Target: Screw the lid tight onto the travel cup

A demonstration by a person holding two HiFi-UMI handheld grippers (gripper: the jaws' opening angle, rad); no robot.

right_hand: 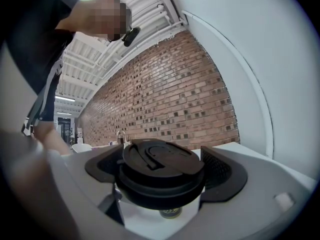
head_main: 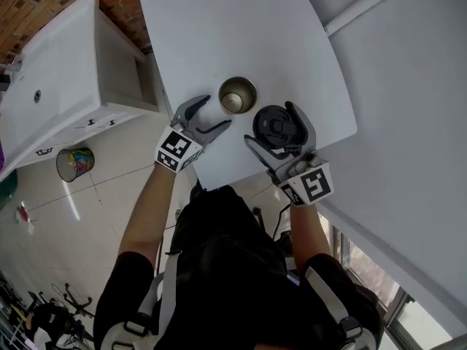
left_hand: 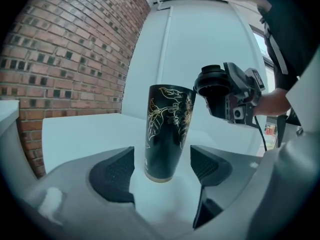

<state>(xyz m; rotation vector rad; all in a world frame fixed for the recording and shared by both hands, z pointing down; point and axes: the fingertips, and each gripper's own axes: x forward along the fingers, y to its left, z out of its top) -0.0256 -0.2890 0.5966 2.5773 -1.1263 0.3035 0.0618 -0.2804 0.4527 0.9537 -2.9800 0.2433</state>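
The black travel cup [head_main: 237, 95] with gold leaf print [left_hand: 167, 131] stands upright and uncapped on the white table [head_main: 219, 28]. My left gripper [head_main: 217, 112] is open just in front of it. In the left gripper view the cup's base sits between the two pads [left_hand: 115, 174] with a gap on each side. My right gripper [head_main: 270, 127] is shut on the round black lid [head_main: 273, 121], held level above the table to the right of the cup. The lid [right_hand: 160, 171] fills the space between the right jaws, and a bit of the cup [right_hand: 171, 213] shows under it.
The table's near edge [head_main: 219, 177] lies right under both grippers. A white counter [head_main: 58, 71] stands to the left, with a waste bin [head_main: 75, 162] on the tiled floor. A brick wall [left_hand: 65, 49] is behind the table and a pale wall [head_main: 408, 86] is on the right.
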